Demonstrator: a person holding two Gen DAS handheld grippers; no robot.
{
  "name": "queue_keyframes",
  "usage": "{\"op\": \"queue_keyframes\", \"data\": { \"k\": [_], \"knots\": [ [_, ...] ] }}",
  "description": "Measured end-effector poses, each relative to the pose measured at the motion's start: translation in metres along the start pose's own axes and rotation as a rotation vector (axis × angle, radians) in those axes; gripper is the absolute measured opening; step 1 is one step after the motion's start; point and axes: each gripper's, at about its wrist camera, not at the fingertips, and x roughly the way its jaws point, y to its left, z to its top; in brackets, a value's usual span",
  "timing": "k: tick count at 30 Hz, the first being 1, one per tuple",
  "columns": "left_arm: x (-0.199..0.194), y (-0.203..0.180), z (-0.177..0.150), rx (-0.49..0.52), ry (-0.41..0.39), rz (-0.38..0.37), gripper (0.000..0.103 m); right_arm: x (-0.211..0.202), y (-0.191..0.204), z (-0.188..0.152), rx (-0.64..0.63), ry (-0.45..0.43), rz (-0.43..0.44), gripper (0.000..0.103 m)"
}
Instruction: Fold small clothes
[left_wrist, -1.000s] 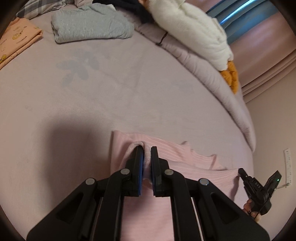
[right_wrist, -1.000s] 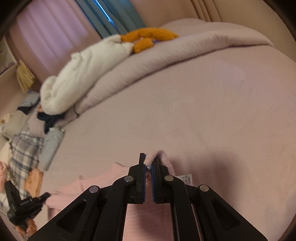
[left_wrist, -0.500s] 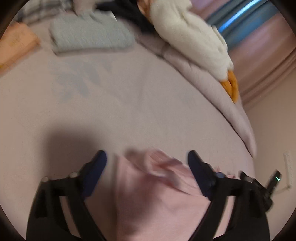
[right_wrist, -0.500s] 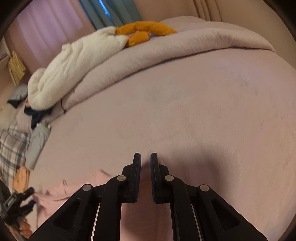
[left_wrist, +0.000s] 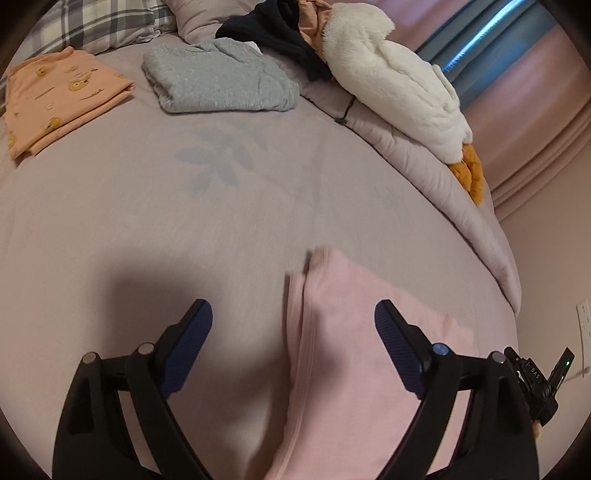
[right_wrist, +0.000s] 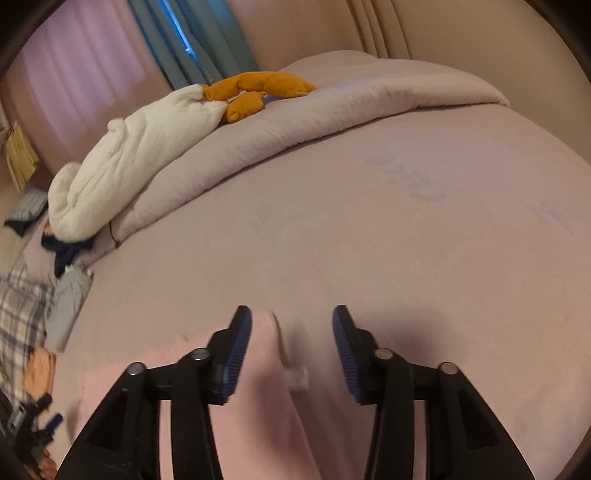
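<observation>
A pink garment (left_wrist: 351, 354) lies folded on the pale mauve bed sheet (left_wrist: 221, 206). In the left wrist view my left gripper (left_wrist: 293, 325) is wide open above its near left edge and holds nothing. In the right wrist view my right gripper (right_wrist: 291, 332) is open over the same pink garment (right_wrist: 258, 398), whose white label (right_wrist: 297, 376) shows between the jaws. The right gripper also shows at the right edge of the left wrist view (left_wrist: 535, 380).
A folded grey garment (left_wrist: 218, 77) and a folded orange printed garment (left_wrist: 59, 96) lie at the far side. A white plush toy with orange feet (left_wrist: 399, 77), a dark garment (left_wrist: 280, 40) and a plaid pillow (left_wrist: 92, 26) sit by the rolled duvet (right_wrist: 332, 110).
Both grippers were shut on the pink garment one second ago. Both have opened and let it go, and it now lies flat on the bed. Both grippers have lifted back a little.
</observation>
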Motion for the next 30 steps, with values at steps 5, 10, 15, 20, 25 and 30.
{"op": "queue_keyframes", "data": {
  "k": [5, 10, 15, 20, 25, 30],
  "knots": [
    [-0.019, 0.0, -0.032, 0.044, 0.02, 0.012, 0.092, -0.018, -0.002, -0.026, -0.042, 0.054, 0.026, 0.062],
    [-0.027, 0.001, -0.066, 0.049, 0.048, -0.004, 0.094, -0.029, 0.0, -0.054, -0.071, 0.099, 0.026, 0.064],
    [-0.029, 0.005, -0.09, 0.037, 0.071, -0.005, 0.094, -0.034, 0.004, -0.07, -0.095, 0.115, 0.003, 0.064],
    [-0.028, 0.008, -0.107, 0.027, 0.103, -0.022, 0.092, -0.036, -0.008, -0.083, -0.025, 0.138, 0.058, 0.064],
    [-0.029, 0.007, -0.118, 0.033, 0.1, -0.043, 0.09, -0.035, -0.015, -0.099, 0.016, 0.162, 0.078, 0.064],
    [-0.029, 0.005, -0.124, 0.028, 0.098, -0.046, 0.082, -0.036, -0.016, -0.104, 0.023, 0.177, 0.102, 0.064]
  ]
}}
